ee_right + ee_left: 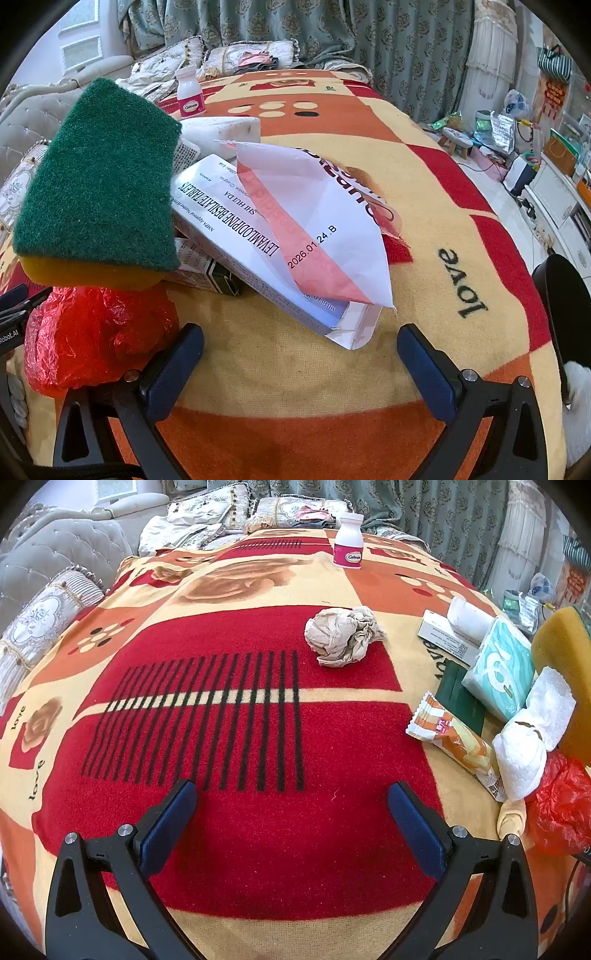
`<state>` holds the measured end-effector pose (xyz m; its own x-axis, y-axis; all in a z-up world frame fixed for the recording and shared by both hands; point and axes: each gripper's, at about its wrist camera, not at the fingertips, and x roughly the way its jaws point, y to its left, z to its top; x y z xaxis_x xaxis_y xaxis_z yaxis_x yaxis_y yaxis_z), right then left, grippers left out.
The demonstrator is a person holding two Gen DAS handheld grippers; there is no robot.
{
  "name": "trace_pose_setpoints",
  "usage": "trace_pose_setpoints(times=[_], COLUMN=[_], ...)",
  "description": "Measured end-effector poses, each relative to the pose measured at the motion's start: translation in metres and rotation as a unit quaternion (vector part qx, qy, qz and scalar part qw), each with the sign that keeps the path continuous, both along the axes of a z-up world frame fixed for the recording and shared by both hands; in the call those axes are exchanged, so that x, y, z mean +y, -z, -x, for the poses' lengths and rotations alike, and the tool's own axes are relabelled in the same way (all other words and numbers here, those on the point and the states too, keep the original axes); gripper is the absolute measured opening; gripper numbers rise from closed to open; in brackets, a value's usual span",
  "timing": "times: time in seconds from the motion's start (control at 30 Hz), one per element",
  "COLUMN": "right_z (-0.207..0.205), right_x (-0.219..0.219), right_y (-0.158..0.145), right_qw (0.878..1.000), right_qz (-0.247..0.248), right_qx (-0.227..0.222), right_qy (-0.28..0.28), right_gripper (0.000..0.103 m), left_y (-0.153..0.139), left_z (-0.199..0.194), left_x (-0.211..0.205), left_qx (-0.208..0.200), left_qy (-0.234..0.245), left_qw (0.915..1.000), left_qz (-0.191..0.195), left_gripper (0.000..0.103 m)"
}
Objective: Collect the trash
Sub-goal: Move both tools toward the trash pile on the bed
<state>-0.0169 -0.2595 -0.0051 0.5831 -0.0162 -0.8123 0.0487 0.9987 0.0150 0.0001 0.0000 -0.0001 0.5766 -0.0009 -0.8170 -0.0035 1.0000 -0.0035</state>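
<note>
Over the blanket [236, 842], the left gripper [291, 812] hangs with its jaws spread wide and nothing between them; both blue pads [168, 827] stand clear of the red cloth and touch no object. The right gripper [301, 354] is likewise spread wide and empty, above a yellow patch of the same blanket. Its left pad [173, 365] sits just beside a red bag [92, 339]; whether they touch I cannot tell.

The trash lies in two places. In the left wrist view, one crumpled brown paper [341, 635] lies alone on the red field, well ahead of the left gripper. The rest is heaped at that view's right edge: one snack wrapper [454, 738], one white tissue wad [532, 734], one tissue pack [498, 668], one dark green packet [458, 694], one white roll [471, 614] on a white box [443, 635], one sponge [561, 642], and the red bag.

In the right wrist view the heap lies just ahead of the right gripper: one sponge, green side up, propped over the red bag; one torn pink-and-white wrapper [332, 229] lying across one tablet box [229, 236]; one smaller box [207, 275] beneath it. One bottle [348, 541] stands upright at the blanket's far end.
</note>
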Motion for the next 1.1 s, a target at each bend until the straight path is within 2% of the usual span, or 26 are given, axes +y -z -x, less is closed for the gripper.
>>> trace_pose_setpoints(times=[0.27, 0.47, 0.67, 0.87, 1.0, 1.1], right_z=[0.0, 0.0, -0.001, -0.004, 0.001, 0.012], right_x=[0.0, 0.0, 0.0, 0.005, 0.0, -0.007], right_y=[0.0, 0.0, 0.0, 0.001, -0.002, -0.009], right_qw=[1.0, 1.0, 1.0, 1.0, 0.998, 0.997], right_qz=[0.0, 0.0, 0.001, 0.001, -0.003, -0.008], right_qx=[0.0, 0.0, 0.001, 0.003, 0.042, 0.055], right_qy=[0.001, 0.001, 0.002, -0.007, -0.053, -0.057], right_gripper=[0.103, 0.103, 0.103, 0.103, 0.103, 0.103], left_y=[-0.001, -0.012, -0.052, -0.069, -0.077, -0.086], left_z=[0.005, 0.031, 0.062, 0.079, 0.084, 0.088], left_x=[-0.001, -0.002, -0.016, -0.027, -0.033, -0.039], left_qx=[0.016, 0.032, -0.02, -0.042, -0.049, -0.062], left_qy=[0.008, 0.005, 0.011, 0.018, 0.028, 0.034], left_qw=[0.9998, 0.9994, 0.9992, 0.9982, 0.9975, 0.9966], left_qz=[-0.004, 0.015, 0.033, 0.038, 0.042, 0.042], left_gripper=[0.103, 0.102, 0.102, 0.102, 0.102, 0.102])
